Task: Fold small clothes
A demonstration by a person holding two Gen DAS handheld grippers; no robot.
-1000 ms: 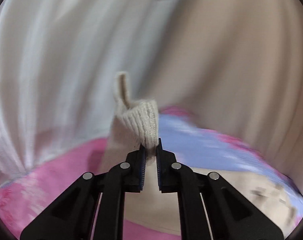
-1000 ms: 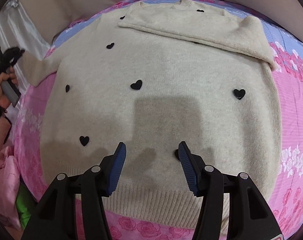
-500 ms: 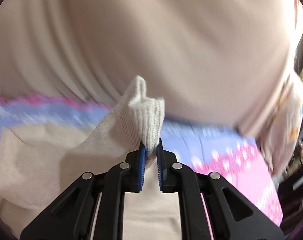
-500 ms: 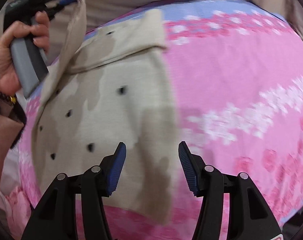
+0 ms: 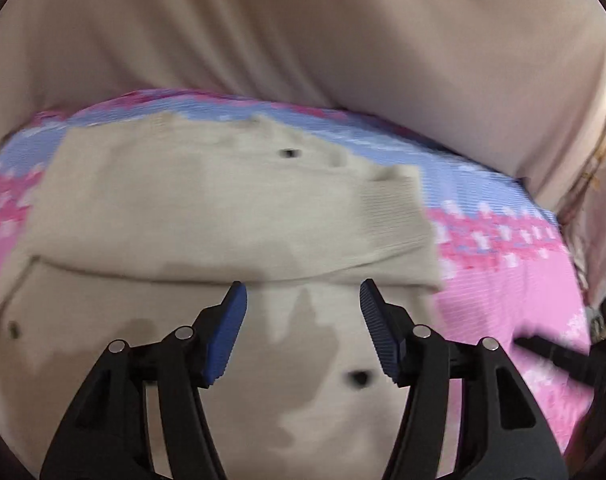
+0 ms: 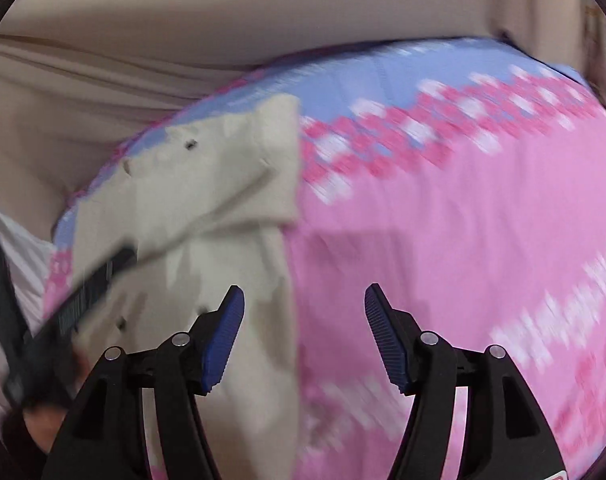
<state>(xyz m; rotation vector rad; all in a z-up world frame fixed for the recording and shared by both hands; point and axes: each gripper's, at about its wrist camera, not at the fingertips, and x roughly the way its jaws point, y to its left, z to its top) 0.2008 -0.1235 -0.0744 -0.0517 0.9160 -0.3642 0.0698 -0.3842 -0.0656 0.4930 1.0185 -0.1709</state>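
Left claw (image 5: 303,300): its blue ribbed pads are spreading apart with nothing between them; half a second ago they were pinched on the ribbed cuff of the sleeve, which now lies released.
Sweater (image 5: 183,208): the cream knitted sweater with small black heart marks lies flat on the bed; the sleeve (image 5: 231,220) is now folded across the body, its ribbed cuff (image 5: 395,216) resting near the garment's right edge in the left view. A second ago that sleeve hung in the air from the left claw.
Right claw (image 6: 305,300): its pads stand apart and are widening a little, gripping nothing; below them lies the sweater's edge on the left and bare sheet on the right. A second ago this view looked over the middle of the sweater; now the garment sits to its left side.
Bed sheet (image 6: 443,240): pink cloth with rose print and a blue band at the far edge, under the sweater and open to its right.
Backdrop (image 5: 303,32): beige draped cloth behind the bed.
In the way: the person's other tool and hand (image 6: 43,412) show dark and blurred at the lower left of the right view, over part of the sweater; both pictures are smeared by motion.
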